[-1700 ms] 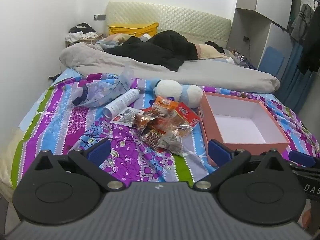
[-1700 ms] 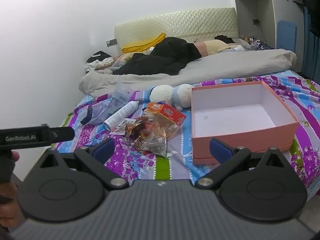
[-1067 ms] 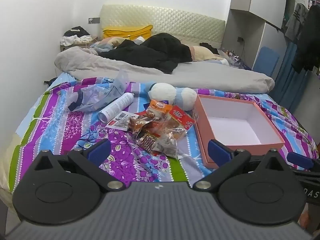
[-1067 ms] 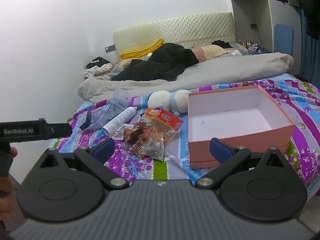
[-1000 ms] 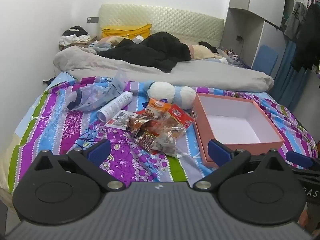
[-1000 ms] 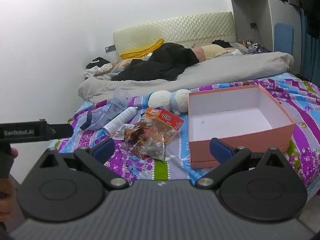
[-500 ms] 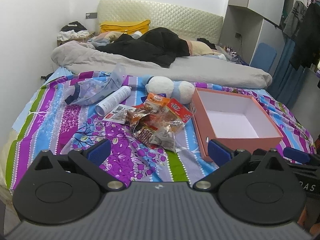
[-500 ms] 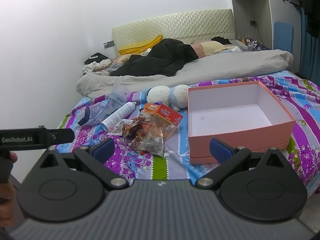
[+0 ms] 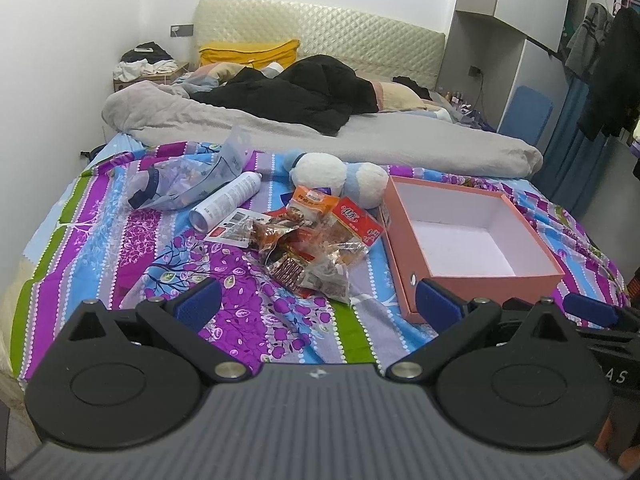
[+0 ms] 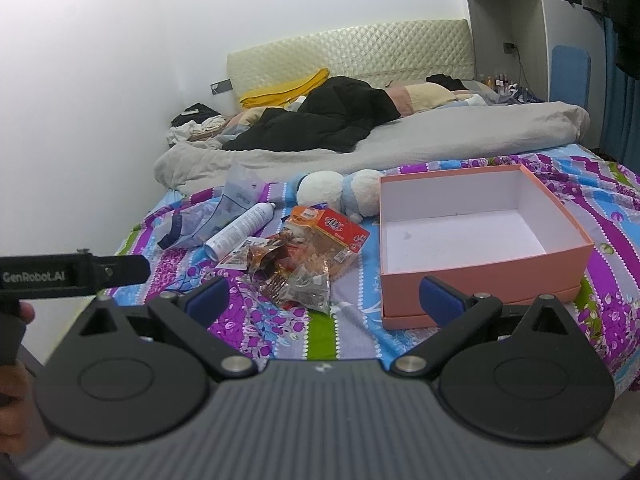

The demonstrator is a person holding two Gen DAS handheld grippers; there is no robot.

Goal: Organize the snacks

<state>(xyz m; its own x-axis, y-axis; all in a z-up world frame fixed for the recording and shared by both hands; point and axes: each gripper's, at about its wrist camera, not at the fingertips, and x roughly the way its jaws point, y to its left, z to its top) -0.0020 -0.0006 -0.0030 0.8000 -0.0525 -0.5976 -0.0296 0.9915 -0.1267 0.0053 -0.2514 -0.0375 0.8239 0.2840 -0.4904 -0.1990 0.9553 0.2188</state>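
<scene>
While both grippers hang over the near edge, the bed with the purple, blue and green striped floral sheet (image 9: 100, 248) fills most of each view. On it sits the open salmon-pink cardboard box with a white inside (image 9: 472, 240), which serves as landmark (nothing lies in it). Just left of the box, touching its far corner, lies a white and pale-blue plush toy (image 9: 336, 178). Left of the box, apart from its wall, rests the heap of crinkly orange, red and clear snack packets (image 9: 316, 244). Farther left of the box lie a clear plastic bag (image 9: 188, 184) and a white spray can (image 9: 226, 204) on its side. The left gripper (image 9: 318, 305) and the right gripper (image 10: 325, 295) both stand with jaws spread wide, holding nothing, short of the box and the packets.
</scene>
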